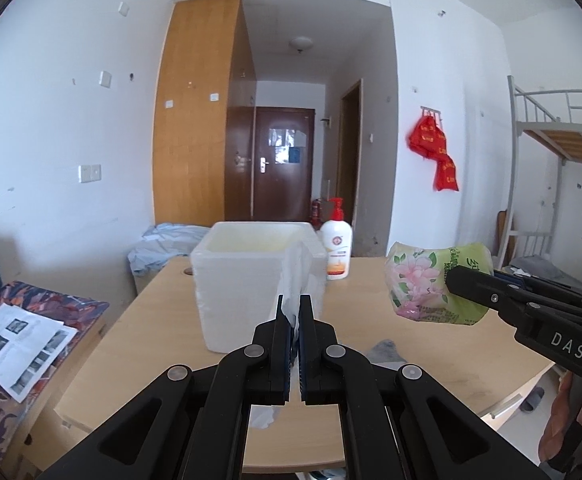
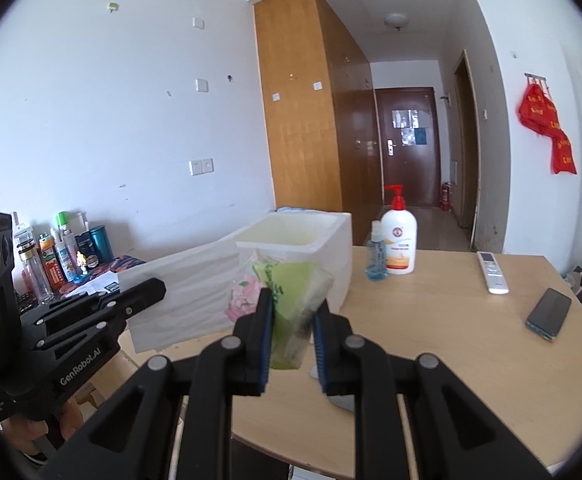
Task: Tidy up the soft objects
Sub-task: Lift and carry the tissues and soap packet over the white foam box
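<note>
My left gripper [image 1: 295,308] is shut on a white sheet of soft paper [image 1: 297,276], held up in front of a white foam box [image 1: 247,280]. In the right wrist view the sheet [image 2: 187,292] hangs flat from the left gripper [image 2: 151,292], beside the foam box [image 2: 303,240]. My right gripper [image 2: 293,312] is shut on a green tissue pack with pink flowers [image 2: 287,296], held above the table. The same pack [image 1: 431,284] shows at the right of the left wrist view, to the right of the box.
A lotion pump bottle [image 2: 399,236] and a small blue bottle [image 2: 375,256] stand behind the box. A remote [image 2: 491,272] and a phone [image 2: 549,312] lie at the right of the wooden table [image 2: 451,340]. A grey cloth [image 1: 383,352] lies on it. Bottles [image 2: 59,252] crowd a side stand at the left.
</note>
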Available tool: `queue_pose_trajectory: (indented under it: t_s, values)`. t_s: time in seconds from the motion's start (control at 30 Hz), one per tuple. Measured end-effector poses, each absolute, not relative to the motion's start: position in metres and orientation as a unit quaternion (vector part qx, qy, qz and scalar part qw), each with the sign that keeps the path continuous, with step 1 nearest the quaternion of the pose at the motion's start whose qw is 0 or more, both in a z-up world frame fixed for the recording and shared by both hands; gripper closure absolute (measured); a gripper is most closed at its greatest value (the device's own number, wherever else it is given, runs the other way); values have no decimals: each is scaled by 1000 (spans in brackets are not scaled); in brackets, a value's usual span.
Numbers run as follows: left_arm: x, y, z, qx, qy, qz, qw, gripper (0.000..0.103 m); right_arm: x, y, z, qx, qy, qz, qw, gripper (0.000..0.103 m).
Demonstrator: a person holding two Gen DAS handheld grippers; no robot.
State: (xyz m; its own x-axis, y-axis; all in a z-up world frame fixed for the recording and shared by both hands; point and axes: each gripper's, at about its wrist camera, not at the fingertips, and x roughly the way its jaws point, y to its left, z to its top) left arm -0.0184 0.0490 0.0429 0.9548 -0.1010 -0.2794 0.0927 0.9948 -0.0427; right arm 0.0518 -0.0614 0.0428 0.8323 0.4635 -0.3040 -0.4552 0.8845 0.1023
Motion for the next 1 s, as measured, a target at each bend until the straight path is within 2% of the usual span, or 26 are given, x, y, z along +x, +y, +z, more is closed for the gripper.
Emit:
queue_pose_trajectory:
  t_s: [1.0]
  values:
    - [31, 85, 56, -34, 157, -9, 987, 100, 111, -30, 54, 13, 180, 282, 942, 81]
